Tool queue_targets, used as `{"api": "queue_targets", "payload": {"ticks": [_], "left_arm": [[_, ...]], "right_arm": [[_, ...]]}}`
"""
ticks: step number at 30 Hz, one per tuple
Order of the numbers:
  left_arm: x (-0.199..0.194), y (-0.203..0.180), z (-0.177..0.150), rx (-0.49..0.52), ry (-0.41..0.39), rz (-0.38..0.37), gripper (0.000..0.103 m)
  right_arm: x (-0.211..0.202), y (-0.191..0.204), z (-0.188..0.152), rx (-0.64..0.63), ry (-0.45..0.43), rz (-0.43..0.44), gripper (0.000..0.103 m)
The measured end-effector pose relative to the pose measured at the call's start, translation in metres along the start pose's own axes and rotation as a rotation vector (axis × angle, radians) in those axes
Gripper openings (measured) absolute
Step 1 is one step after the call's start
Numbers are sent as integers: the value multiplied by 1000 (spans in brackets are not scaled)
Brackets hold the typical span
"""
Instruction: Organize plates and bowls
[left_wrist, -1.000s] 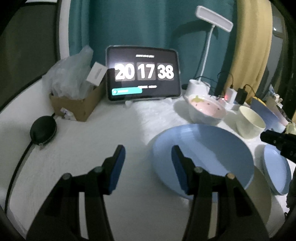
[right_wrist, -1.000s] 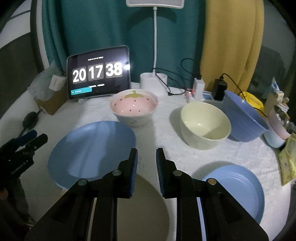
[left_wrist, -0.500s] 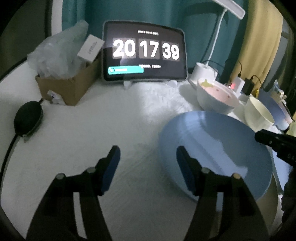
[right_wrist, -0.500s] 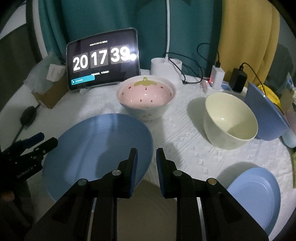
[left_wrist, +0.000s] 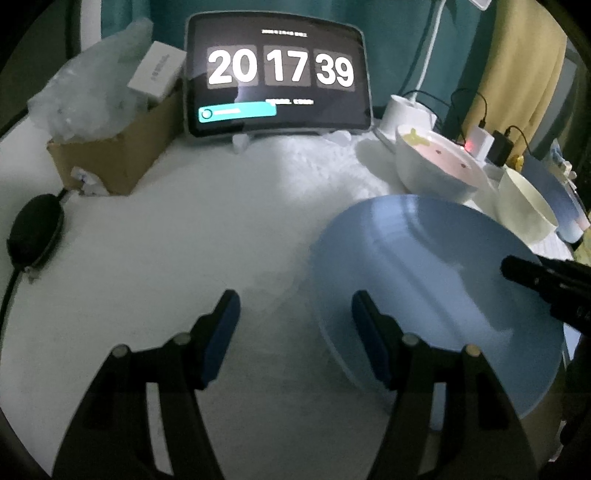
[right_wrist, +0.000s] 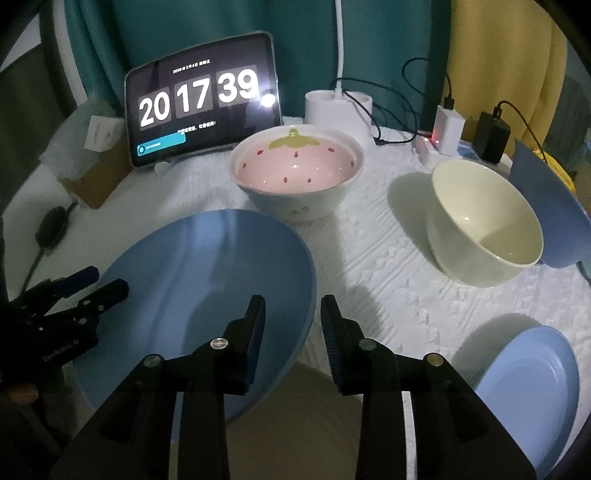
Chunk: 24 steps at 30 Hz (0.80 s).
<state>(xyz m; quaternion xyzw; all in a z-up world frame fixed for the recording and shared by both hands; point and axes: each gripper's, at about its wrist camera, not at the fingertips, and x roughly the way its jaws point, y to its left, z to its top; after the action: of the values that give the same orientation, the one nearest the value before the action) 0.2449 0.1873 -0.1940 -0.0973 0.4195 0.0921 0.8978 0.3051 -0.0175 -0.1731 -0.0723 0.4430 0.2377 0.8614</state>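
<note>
A large blue plate (right_wrist: 207, 288) lies on the white table, also in the left wrist view (left_wrist: 436, 280). My right gripper (right_wrist: 291, 325) is open over the plate's right edge, its left finger above the plate. My left gripper (left_wrist: 295, 332) is open at the plate's left rim, its right finger just over the edge. A pink strawberry bowl (right_wrist: 295, 173) stands behind the plate, a cream bowl (right_wrist: 484, 221) to its right, a blue bowl (right_wrist: 546, 210) tilted behind that. A small blue plate (right_wrist: 532, 391) lies front right. A beige plate (right_wrist: 306, 413) lies under my right gripper.
A tablet clock (right_wrist: 203, 110) stands at the back, with a lamp base (right_wrist: 336, 107) and chargers (right_wrist: 487, 136) on cables beside it. A cardboard box with plastic bags (left_wrist: 107, 140) and a black round object (left_wrist: 35, 229) sit at the left.
Both grippers have moved forward and lower toward the large blue plate. The right gripper has opened a little. The clock went from 38 to 39.
</note>
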Motion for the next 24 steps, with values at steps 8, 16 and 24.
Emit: {"api": "queue_targets", "payload": {"ticks": [8, 16, 24], "left_arm": [[0, -9, 0, 43, -4, -30, 33], [-5, -11, -3, 43, -4, -36, 27], [-24, -17, -7, 51, -31, -47, 27]], "right_arm": [[2, 7, -4, -25, 0, 16, 28], [-5, 10, -8, -36, -10, 9, 25], [-21, 8, -11, -36, -37, -2, 23]]}}
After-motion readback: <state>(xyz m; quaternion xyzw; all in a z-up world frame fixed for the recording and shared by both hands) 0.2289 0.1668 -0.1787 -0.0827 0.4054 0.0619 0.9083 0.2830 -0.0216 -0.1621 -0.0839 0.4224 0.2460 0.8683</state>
